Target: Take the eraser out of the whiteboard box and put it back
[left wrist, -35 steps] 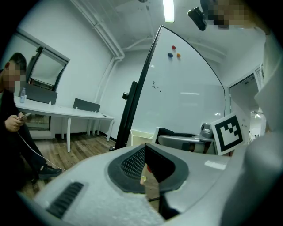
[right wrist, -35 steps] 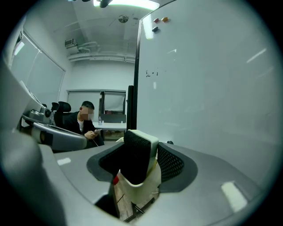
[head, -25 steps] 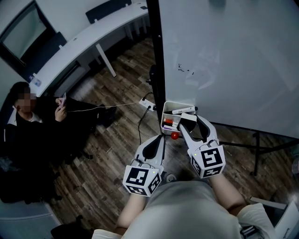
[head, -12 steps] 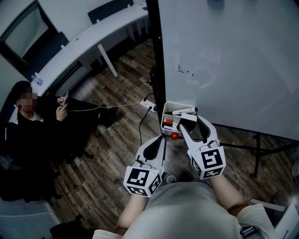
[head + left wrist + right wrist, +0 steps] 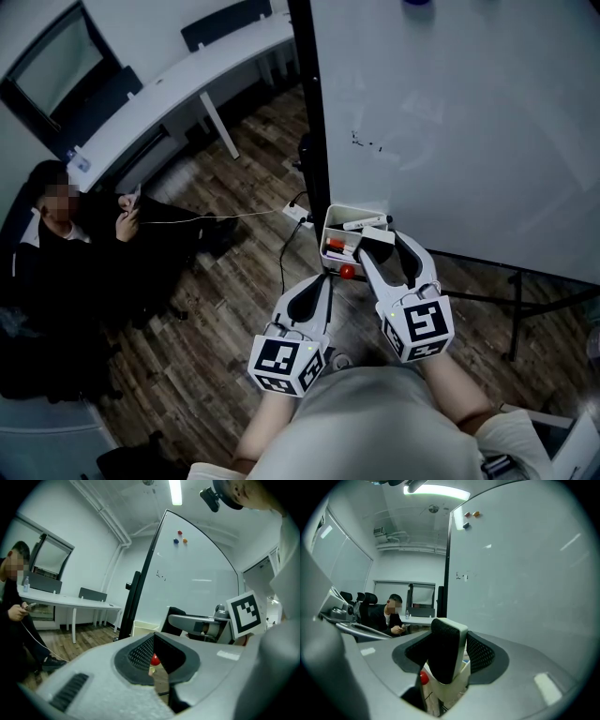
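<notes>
Not much has changed since a second ago. The right gripper (image 5: 382, 246) still pinches the eraser (image 5: 446, 649) upright over the white box (image 5: 330, 223) on the whiteboard (image 5: 469, 112). The left gripper (image 5: 323, 277) hangs just beside the box, jaws pressed together, empty.

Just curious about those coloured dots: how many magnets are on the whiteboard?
3, high on the whiteboard: red magnet on top, blue magnet lower left, orange magnet lower right. Others may be hidden.
</notes>
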Demonstrator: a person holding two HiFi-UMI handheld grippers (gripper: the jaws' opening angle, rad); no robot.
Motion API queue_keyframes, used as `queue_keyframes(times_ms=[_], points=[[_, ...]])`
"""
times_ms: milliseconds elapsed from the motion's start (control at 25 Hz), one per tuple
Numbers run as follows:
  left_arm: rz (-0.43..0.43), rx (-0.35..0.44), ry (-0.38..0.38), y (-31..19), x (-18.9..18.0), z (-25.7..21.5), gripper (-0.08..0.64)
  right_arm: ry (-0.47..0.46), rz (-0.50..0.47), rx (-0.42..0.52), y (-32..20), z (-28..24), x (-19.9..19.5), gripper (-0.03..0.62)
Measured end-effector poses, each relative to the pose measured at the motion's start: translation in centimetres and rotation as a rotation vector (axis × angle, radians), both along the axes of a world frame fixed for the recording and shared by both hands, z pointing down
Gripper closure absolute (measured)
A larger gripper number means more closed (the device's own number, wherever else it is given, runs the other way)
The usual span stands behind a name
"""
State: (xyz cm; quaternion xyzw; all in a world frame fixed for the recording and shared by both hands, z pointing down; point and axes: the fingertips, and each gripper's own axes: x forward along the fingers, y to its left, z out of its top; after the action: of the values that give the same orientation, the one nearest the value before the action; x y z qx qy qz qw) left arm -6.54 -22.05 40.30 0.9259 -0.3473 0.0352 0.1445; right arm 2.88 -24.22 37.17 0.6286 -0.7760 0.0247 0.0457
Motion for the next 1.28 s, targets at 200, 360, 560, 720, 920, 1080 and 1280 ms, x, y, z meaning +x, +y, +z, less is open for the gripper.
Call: queue_keyframes(times_ms=[200,360,560,720,920,1080,1280], points=[[-0.016,0.006,0.007,0.8,0.0,-0.4,0.555,-0.003,-0.012,0.015,0.8,-0.7,-0.1,0.362],[-0.034,0.013,0.011,1.5,0.0,-0.5,0.555,-0.002,-0.029,0.034,1.4,-1.2,-0.3,0.364],[-0.053,0.020,0.011,2.6,-0.2,-1.1,0.555,-0.003,-0.045,0.051,2.4,-2.1,-0.5,0.364],[-0.070,0.023,0.010,3.4,-0.1,-1.2,0.555,-0.012,-0.059,0.062,3.4,-2.5,-0.4,0.365],[-0.087,0.030,0.008,4.6,0.4,-1.5,0.555,-0.020,-0.079,0.063,4.9,-2.7,0.1,0.365],[-0.108,0.034,0.010,5.5,0.9,-1.7,0.555,-0.027,-0.095,0.061,6.1,-2.7,0.6,0.365],[-0.133,0.036,0.011,6.8,1.4,-1.7,0.557,-0.035,-0.119,0.064,7.7,-2.8,1.2,0.365]])
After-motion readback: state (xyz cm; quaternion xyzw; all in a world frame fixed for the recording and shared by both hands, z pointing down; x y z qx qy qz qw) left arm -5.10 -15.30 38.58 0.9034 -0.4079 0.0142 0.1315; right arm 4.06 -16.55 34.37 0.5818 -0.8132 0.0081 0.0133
